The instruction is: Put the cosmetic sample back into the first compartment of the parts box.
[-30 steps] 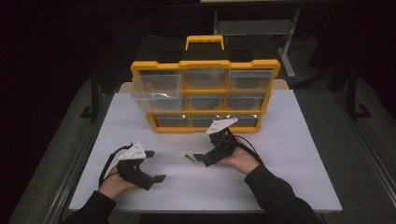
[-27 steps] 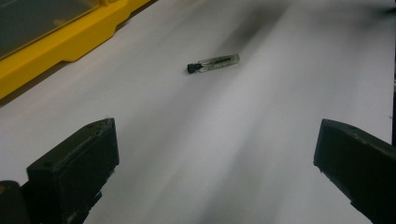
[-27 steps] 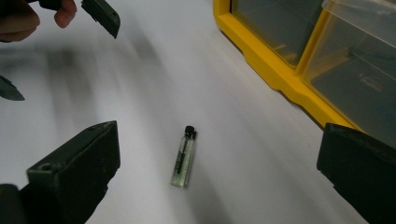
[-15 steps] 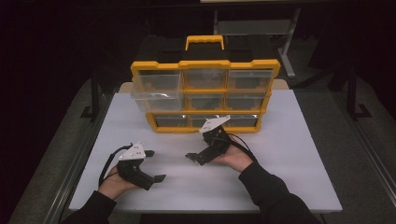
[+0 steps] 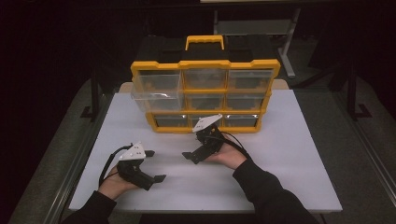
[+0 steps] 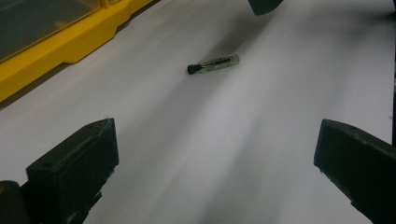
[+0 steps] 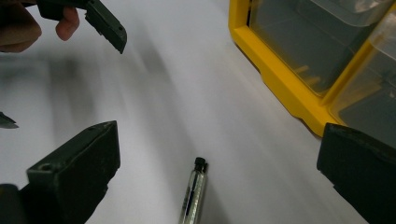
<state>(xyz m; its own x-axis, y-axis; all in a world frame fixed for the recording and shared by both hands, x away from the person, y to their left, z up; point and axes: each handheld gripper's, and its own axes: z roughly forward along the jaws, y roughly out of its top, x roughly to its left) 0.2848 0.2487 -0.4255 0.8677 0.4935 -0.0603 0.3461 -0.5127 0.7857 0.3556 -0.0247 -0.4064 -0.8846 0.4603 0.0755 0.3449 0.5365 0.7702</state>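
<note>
The left claw point(image 5: 150, 165) rests wide apart and empty on the white surface point(image 5: 289, 140). To its right, the right claw point(image 5: 190, 157), jaws spread, hovers with the small clear tube point(image 7: 194, 193) lying flat between and just ahead of them. Closing off-centre could roll the tube toward the yellow organizer point(image 5: 205, 95).

No readable text, label, brand or number anywhere.
</note>
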